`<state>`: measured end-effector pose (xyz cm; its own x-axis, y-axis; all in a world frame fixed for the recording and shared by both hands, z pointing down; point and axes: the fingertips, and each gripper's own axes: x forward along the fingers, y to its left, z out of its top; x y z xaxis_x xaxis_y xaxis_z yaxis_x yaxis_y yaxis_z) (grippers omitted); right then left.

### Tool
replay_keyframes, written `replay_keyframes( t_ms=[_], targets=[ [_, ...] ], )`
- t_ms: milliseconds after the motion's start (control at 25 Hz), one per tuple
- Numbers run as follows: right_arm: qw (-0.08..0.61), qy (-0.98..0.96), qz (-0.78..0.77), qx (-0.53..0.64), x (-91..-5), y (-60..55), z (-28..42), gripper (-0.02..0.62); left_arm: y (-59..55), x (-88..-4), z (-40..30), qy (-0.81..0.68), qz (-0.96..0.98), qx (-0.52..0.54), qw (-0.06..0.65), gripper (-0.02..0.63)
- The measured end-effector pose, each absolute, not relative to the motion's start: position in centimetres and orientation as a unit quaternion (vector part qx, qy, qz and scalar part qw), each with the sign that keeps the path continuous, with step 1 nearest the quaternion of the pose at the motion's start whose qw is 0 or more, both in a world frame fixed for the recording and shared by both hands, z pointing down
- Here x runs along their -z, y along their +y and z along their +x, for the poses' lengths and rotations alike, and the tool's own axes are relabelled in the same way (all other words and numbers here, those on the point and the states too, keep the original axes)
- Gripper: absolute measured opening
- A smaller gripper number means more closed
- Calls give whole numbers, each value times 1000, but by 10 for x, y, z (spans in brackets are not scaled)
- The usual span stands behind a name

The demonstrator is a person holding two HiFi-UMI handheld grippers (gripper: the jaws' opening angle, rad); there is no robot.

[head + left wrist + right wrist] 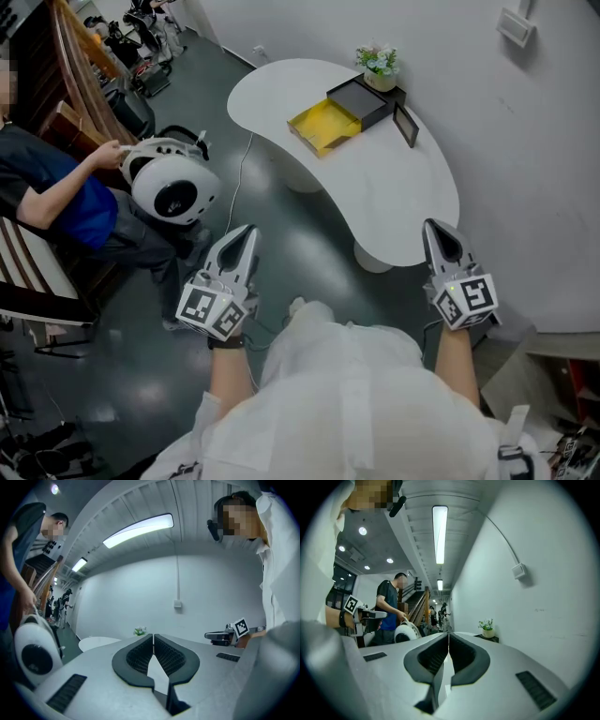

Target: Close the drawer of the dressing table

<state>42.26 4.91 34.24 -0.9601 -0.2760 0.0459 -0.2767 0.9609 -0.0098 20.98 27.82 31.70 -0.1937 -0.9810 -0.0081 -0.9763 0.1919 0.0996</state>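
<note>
A white kidney-shaped dressing table point(403, 202) stands by the wall. On its far end sits a black box point(366, 98) with its yellow drawer point(323, 127) pulled out toward the left. My left gripper point(246, 231) hovers over the floor, well short of the table, jaws shut and empty. My right gripper point(432, 226) is over the table's near edge, also shut on nothing. In the left gripper view the left gripper's point(153, 635) jaws meet at the tips, with the table point(96, 642) far ahead. The right gripper point(448, 633) shows its jaws pressed together.
A small potted plant point(378, 64) and a dark picture frame point(407, 125) stand by the box. At the left a seated person point(56, 192) holds a round white device point(173, 192). A wooden stair rail point(80, 56) is behind, and a white wall point(525, 141) runs along the right.
</note>
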Motion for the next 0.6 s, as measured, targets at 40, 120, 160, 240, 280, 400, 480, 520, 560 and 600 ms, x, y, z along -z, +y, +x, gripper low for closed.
replay_keyframes(
  t_ms=[40,120,160,240,280,400,480,520,560,600],
  targets=[
    [23,-990,138,-9,-343,49,420,11,279,-318,208,-773,633,43,31,21],
    [27,-990,136,-12,-346,47,413,11,279,-321,201,-775,630,45,35,21],
    [30,-990,135,-13,-347,46,409,11,279,-321,198,-776,628,46,36,21],
    [36,-990,135,-17,-351,43,401,11,277,-324,189,-777,626,46,38,21],
    [38,-990,136,-19,-353,41,396,11,276,-327,184,-777,626,47,39,21],
    [44,-989,137,-18,-358,35,378,11,269,-334,165,-778,624,53,48,21],
    [48,-989,139,-17,-359,28,364,11,262,-337,150,-777,625,56,51,21],
    [50,-989,140,-16,-359,25,357,11,259,-337,142,-776,626,57,52,21],
    [51,-989,141,-15,-359,21,348,11,255,-337,134,-775,627,58,52,21],
    [52,-989,141,-14,-358,19,340,11,253,-337,125,-775,627,59,52,21]
  ],
)
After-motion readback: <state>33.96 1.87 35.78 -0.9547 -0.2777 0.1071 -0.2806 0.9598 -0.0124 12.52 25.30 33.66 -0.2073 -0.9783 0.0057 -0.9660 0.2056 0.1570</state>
